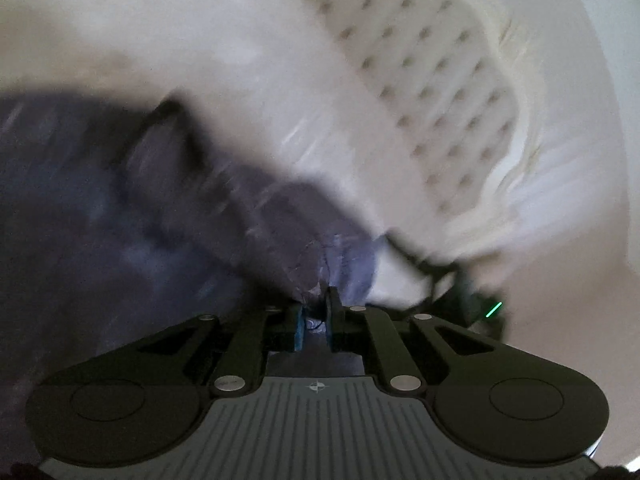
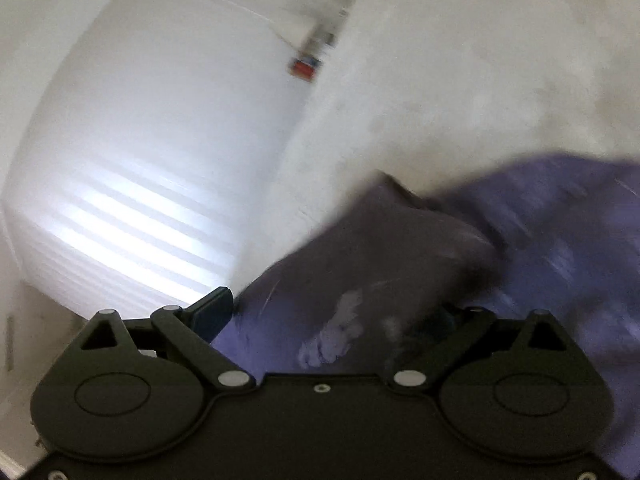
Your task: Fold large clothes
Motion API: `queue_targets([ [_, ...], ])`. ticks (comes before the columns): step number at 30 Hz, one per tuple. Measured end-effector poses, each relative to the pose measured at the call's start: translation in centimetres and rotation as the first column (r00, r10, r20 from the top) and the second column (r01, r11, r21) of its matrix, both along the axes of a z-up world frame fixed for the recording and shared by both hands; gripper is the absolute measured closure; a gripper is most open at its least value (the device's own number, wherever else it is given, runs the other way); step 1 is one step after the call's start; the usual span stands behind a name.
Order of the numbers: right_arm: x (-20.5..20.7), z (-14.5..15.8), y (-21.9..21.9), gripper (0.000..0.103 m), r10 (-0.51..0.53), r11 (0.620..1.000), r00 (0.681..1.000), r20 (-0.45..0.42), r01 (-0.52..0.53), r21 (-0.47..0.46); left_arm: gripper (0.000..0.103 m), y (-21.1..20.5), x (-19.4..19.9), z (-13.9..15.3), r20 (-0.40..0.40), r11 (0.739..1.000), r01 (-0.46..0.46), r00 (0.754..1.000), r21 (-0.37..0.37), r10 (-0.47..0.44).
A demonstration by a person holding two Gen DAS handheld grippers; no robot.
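Between the blue pads (image 1: 299,326) of my left tongs (image 1: 316,308) sits a bunched pinch of the purple garment (image 1: 120,200), the fingers drawn nearly together on it, so that side has a firm hold. From the pinch the cloth runs away toward nine and ten o'clock in the left wrist view, dark and smeared by motion blur, over a pale surface I cannot identify with any certainty. A white dotted cushion or pad (image 1: 420,92) lies toward one o'clock, well apart from the cloth. On my right tongs (image 2: 332,316) the fingers stand wide apart, and the garment (image 2: 400,248) drapes across the gap and over the finger at three o'clock; I see no grip there, only cloth lying over the frame. A pale print or worn patch (image 2: 332,336) shows on the fabric close to the body of that tool. Bright window blinds (image 2: 132,220) fill the nine o'clock side of the right view. I judge the garment to be light, limp and thin: it will sag and fold on itself wherever it is not held, and it looks matte, not slippery. A good hold, I think, is at an edge or corner, a hem or shoulder seam, with the two holds spread apart to keep the cloth taut.
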State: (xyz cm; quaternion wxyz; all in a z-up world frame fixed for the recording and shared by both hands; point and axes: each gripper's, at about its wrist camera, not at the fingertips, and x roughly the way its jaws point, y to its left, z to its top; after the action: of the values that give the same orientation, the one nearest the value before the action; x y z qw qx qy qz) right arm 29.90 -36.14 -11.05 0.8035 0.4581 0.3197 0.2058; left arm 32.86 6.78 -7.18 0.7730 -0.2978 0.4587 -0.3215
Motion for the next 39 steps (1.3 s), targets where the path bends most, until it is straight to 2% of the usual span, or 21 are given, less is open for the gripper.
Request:
queue_targets([
  [1, -0.7, -0.7, -0.3, 0.005, -0.001, 1.000, 1.000, -0.028, 0.001, -0.021, 0.090, -0.1, -0.7, -1.0, -0.001, 0.998, 0.015, 1.000, 0.063, -0.015],
  [3, -2.0, -2.3, -1.0, 0.009, -0.002, 0.998, 0.996, -0.088, -0.002, -0.055, 0.087, -0.2, -2.1, -3.5, -0.018, 0.971, 0.042, 0.999, 0.235, -0.039],
  [4, -2.5, -3.0, -1.3, 0.012, -0.002, 0.999, 0.996, -0.093, -0.002, -0.051, 0.087, -0.1, -2.4, -4.3, -0.018, 0.967, 0.046, 0.999, 0.251, -0.043],
  [5, -3.0, -3.2, -1.7, 0.012, -0.005, 0.999, 0.996, -0.088, 0.002, -0.033, 0.087, 0.4, -2.7, -4.8, -0.005, 0.975, 0.033, 0.999, 0.221, -0.033],
  [7, -3.2, -3.2, -2.1, 0.011, -0.021, 1.000, 0.996, -0.089, 0.020, -0.011, 0.085, 1.3, -2.7, -4.9, -0.035, 0.986, -0.003, 0.999, 0.164, 0.009],
  [9, -2.8, -2.5, -1.5, 0.009, -0.015, 1.000, 0.996, -0.090, 0.013, -0.028, 0.076, 1.9, -1.9, -4.6, -0.044, 0.992, -0.033, 0.998, 0.125, 0.039],
  [11, -2.1, -1.8, -0.7, 0.008, 0.010, 0.999, 0.997, -0.077, -0.013, -0.042, 0.060, 2.6, -1.4, -3.9, -0.019, 0.994, -0.057, 0.998, 0.092, 0.059],
  [12, -1.8, -1.6, -0.3, 0.008, 0.020, 0.999, 0.997, -0.070, -0.023, -0.042, 0.057, 3.0, -1.1, -3.5, -0.002, 0.995, -0.074, 0.997, 0.068, 0.074],
  [14, -1.2, -1.6, 0.4, 0.008, 0.028, 0.999, 0.997, -0.068, -0.031, -0.041, 0.039, 3.9, -0.5, -3.2, 0.009, 0.992, -0.122, 0.992, 0.024, 0.122],
  [15, -0.7, -1.8, 0.8, 0.008, 0.029, 0.999, 0.997, -0.068, -0.032, -0.039, 0.038, 4.1, 0.0, -3.4, 0.005, 0.988, -0.152, 0.988, 0.006, 0.152],
  [19, -0.2, -1.9, 2.7, 0.011, 0.045, 0.998, 0.997, -0.056, -0.046, -0.030, 0.036, 5.2, 2.8, -4.0, -0.077, 0.952, -0.290, 0.956, -0.097, 0.283],
  [21, -1.6, -1.8, 2.7, 0.022, 0.069, 0.997, 0.997, -0.040, -0.070, -0.039, 0.035, 5.0, 4.0, -4.5, -0.124, 0.933, -0.333, 0.940, -0.135, 0.318],
  [22, -1.8, -1.8, 3.1, 0.032, 0.082, 0.995, 0.996, -0.032, -0.084, -0.058, 0.035, 4.8, 4.5, -4.7, -0.139, 0.931, -0.337, 0.938, -0.143, 0.318],
  [25, -1.9, -2.0, 4.0, 0.042, 0.109, 0.989, 0.993, -0.033, -0.112, -0.096, 0.035, 4.1, 6.2, -5.4, -0.191, 0.943, -0.303, 0.942, -0.137, 0.275],
  [26, -2.0, -2.1, 4.0, 0.062, 0.120, 0.988, 0.992, -0.027, -0.122, -0.099, 0.035, 3.8, 6.7, -5.6, -0.212, 0.946, -0.293, 0.942, -0.137, 0.261],
  [27, -1.8, -2.1, 4.2, 0.075, 0.133, 0.984, 0.991, -0.031, -0.135, -0.113, 0.035, 3.5, 7.2, -5.8, -0.225, 0.945, -0.291, 0.941, -0.148, 0.254],
  [30, -1.7, -2.0, 4.4, 0.078, 0.175, 0.968, 0.983, -0.062, -0.183, -0.171, 0.035, 3.1, 8.4, -5.5, -0.222, 0.935, -0.312, 0.936, -0.166, 0.273],
  [33, -1.9, -2.1, 4.2, 0.078, 0.211, 0.956, 0.975, -0.071, -0.221, -0.195, 0.035, 3.3, 9.0, -4.6, -0.163, 0.929, -0.329, 0.939, -0.171, 0.302],
  [37, -2.6, -3.1, 3.3, 0.079, 0.229, 0.951, 0.969, -0.091, -0.242, -0.192, 0.035, 4.1, 9.0, -4.2, -0.113, 0.895, -0.373, 0.928, -0.243, 0.356],
  [39, -3.0, -3.7, 3.1, 0.079, 0.229, 0.954, 0.969, -0.089, -0.242, -0.175, 0.035, 4.3, 8.7, -4.1, -0.079, 0.888, -0.376, 0.926, -0.264, 0.369],
])
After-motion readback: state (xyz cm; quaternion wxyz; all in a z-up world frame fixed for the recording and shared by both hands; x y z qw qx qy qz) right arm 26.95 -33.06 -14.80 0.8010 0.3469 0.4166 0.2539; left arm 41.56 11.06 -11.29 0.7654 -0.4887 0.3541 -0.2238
